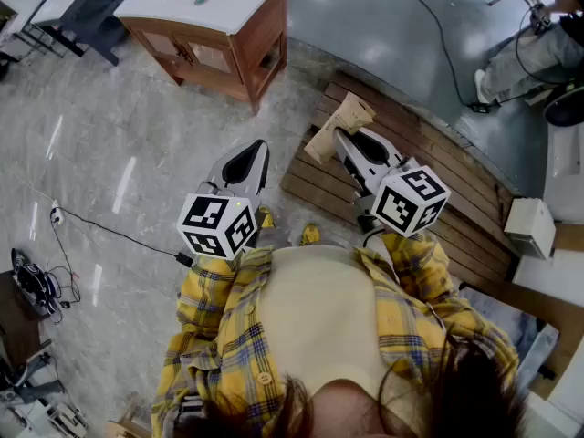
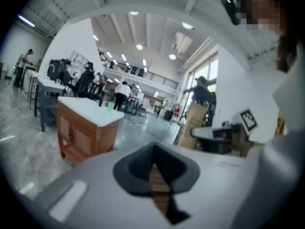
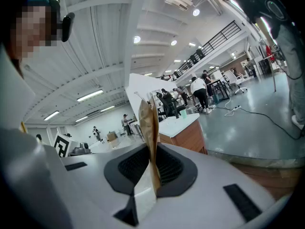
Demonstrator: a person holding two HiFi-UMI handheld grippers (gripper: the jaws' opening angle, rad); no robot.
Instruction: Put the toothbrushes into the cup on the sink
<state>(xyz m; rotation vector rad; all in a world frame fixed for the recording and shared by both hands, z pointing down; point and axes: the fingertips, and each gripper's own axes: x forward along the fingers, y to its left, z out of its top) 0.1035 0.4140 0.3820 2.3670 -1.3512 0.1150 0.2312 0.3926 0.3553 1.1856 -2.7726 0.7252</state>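
Note:
The sink cabinet (image 1: 239, 27) with its white top stands on the floor ahead at upper left. A small green cup (image 2: 111, 106) sits on that top, the cup (image 3: 183, 112) also showing in the right gripper view. My left gripper (image 1: 259, 146) is held at chest height, shut, with nothing between its jaws; in its own view the left gripper (image 2: 155, 162) points toward the cabinet. My right gripper (image 1: 340, 137) is shut on a flat brown cardboard piece (image 1: 341, 119), which stands edge-on between the jaws of the right gripper (image 3: 151, 168). No toothbrush is plainly visible.
A slatted wooden pallet (image 1: 438, 167) lies on the floor under and right of the right gripper. A white box (image 1: 531, 226) sits at its right end. A thin cable (image 1: 109, 231) crosses the floor at left. Another person (image 1: 534, 53) stands at upper right; several people work in the background.

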